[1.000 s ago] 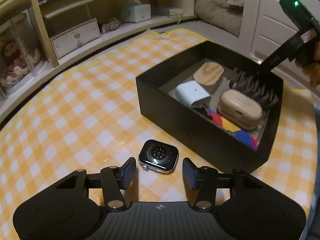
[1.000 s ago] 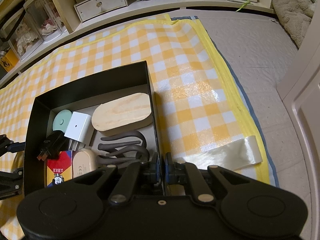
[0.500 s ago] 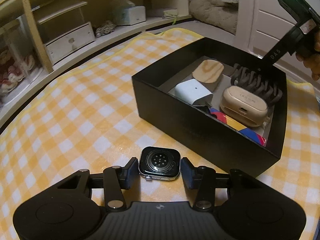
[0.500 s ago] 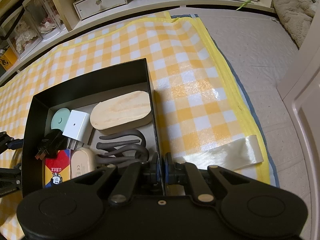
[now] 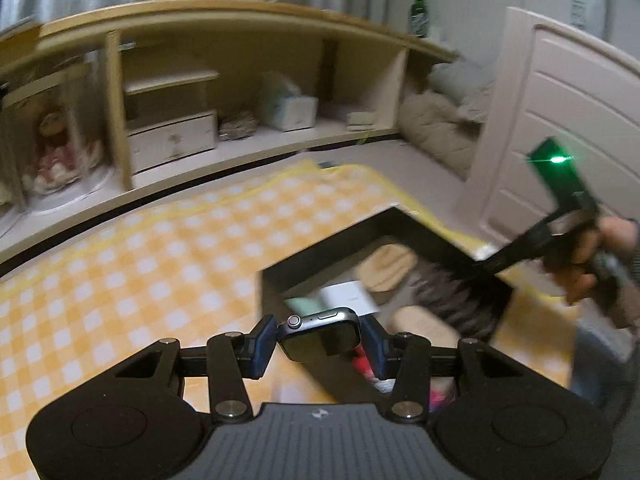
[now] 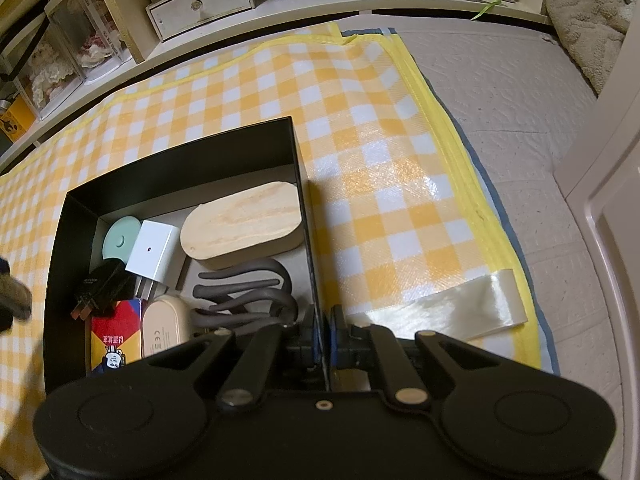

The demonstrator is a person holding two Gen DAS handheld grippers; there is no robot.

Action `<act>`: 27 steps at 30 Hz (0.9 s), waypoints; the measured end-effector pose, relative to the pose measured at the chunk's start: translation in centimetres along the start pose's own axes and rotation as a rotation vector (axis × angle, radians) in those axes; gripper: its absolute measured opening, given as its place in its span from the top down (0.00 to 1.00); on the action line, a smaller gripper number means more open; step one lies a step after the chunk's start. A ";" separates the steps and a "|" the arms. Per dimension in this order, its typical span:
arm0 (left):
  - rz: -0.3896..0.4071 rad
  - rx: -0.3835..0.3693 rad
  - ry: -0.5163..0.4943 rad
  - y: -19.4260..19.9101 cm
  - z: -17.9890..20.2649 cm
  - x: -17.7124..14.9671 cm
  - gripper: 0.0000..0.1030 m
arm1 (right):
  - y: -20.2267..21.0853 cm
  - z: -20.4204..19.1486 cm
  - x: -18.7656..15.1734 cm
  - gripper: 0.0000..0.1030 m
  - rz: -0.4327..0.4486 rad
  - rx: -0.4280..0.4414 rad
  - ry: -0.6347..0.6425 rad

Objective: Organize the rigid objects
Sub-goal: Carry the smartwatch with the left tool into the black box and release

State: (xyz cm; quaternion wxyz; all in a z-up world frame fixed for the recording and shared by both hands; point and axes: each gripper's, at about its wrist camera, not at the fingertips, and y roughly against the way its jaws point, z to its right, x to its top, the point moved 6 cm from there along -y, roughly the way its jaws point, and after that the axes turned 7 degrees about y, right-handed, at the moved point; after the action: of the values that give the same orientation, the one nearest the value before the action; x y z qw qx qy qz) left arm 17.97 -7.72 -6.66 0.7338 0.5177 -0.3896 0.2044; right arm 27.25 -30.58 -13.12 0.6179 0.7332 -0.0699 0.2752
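the left tongs (image 5: 319, 338) are closed on the smartwatch body (image 5: 320, 334), which sits crosswise between the two blue pads, its crown and side button facing up and its dark glass face turned toward the camera. the pads press on its two short ends; the jaws have just been closing, and the watch is between them. it hangs clear of the yellow-and-white checked mat (image 5: 160, 272), in front of the near wall of the black box (image 5: 296, 276), which appears just behind and to the right of it. the left view is blurred, so the box's contents show only as soft shapes there.

the right tongs (image 6: 323, 340) are narrow and pinched on the right-hand wall of the black box (image 6: 300, 184), one pad inside, one outside. a hand (image 5: 592, 256) holds that tool at the right of the left view, with a green light on top.

inside the box, the right view shows a wooden oval block (image 6: 244, 224) against the right wall, a white charger (image 6: 154, 250) and a mint round disc (image 6: 120, 240) to its left, a black plug (image 6: 102, 288), a dark grey hair claw (image 6: 248, 292), a beige earbud case (image 6: 164, 328) and a red, blue and yellow card box (image 6: 114, 336) nearest the camera. a strip of clear tape (image 6: 448, 312) lies on the mat's yellow edge beside the box.
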 end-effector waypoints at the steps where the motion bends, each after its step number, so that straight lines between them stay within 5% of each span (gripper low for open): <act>1: -0.002 -0.017 -0.007 0.0 0.8 0.0 0.54 | 0.0 0.0 0.0 0.94 0.000 0.001 0.000; 9: -0.124 -0.104 -0.110 -1.4 5.9 -2.0 0.54 | 0.1 -0.1 0.0 0.94 0.000 0.001 -0.001; 15: -0.229 -0.047 -0.099 -2.6 6.5 -2.9 0.54 | 0.1 -0.1 0.0 0.94 0.000 0.000 -0.001; 19: -0.226 -0.025 -0.051 -2.9 6.0 -2.6 0.53 | 0.2 -0.1 0.0 0.94 0.000 0.001 0.000; 23: -0.207 -0.019 -0.039 -2.9 5.9 -2.2 0.29 | 0.2 -0.1 -0.1 0.94 0.000 0.001 0.000; 27: -0.214 -0.010 -0.052 -2.7 6.2 -2.4 0.28 | 0.2 -0.1 -0.1 0.94 0.000 -0.001 0.001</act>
State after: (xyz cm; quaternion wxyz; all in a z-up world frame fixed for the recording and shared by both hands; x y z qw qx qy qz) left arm 16.19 -14.20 -9.12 0.7437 0.5576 -0.3521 0.1096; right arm 27.09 -30.55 -12.98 0.6182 0.7329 -0.0695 0.2755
